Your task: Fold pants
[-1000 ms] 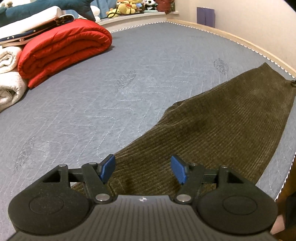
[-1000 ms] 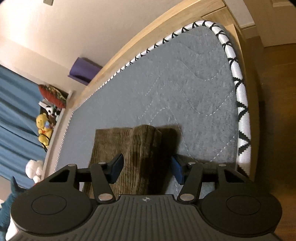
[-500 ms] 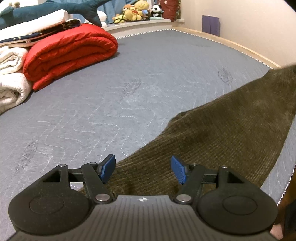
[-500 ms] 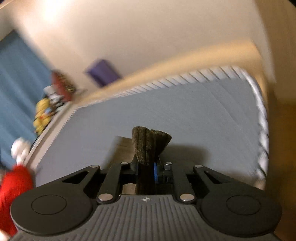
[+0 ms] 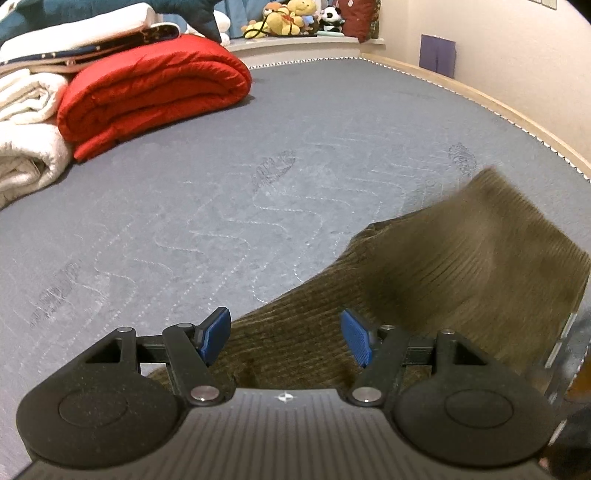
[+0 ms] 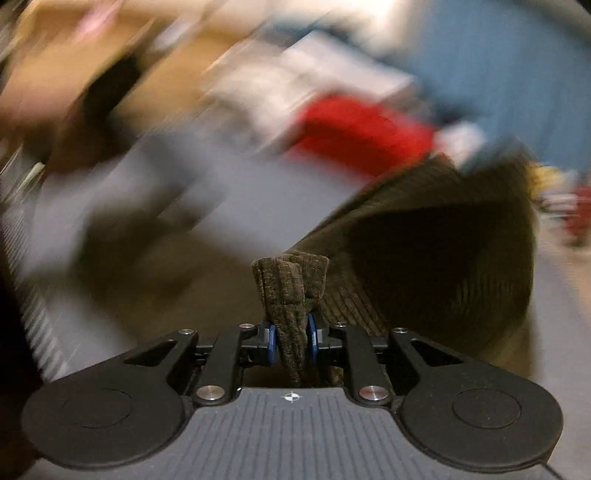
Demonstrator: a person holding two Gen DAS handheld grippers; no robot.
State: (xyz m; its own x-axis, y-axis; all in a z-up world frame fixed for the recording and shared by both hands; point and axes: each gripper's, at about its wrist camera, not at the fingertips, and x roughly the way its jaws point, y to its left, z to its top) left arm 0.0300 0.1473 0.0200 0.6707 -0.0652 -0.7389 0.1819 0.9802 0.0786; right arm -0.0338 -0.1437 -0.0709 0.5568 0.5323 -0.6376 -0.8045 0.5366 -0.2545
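Brown corduroy pants [image 5: 443,280] lie across the grey mattress [image 5: 258,166]; their far end is lifted off it and blurred, curling over toward me. My left gripper [image 5: 284,338] hovers open over the near part of the pants, its blue pads apart on either side of the cloth. In the right wrist view, my right gripper [image 6: 291,341] pinches a bunched end of the pants [image 6: 291,291] between its pads. Its jaws are opening slightly while the cloth still sits tight between them. The leg trails behind in a hanging loop, and everything beyond is motion-blurred.
A folded red quilt [image 5: 155,92] and white towels [image 5: 26,125] are stacked at the mattress's far left. Plush toys [image 5: 284,18] sit on a ledge at the back. The wooden bed frame [image 5: 498,107] runs along the right by the wall.
The right gripper shut on the pants' end, then swung fast and rolled over with it. The far end of the pants rose off the mattress and came nearer. The left gripper stayed put.
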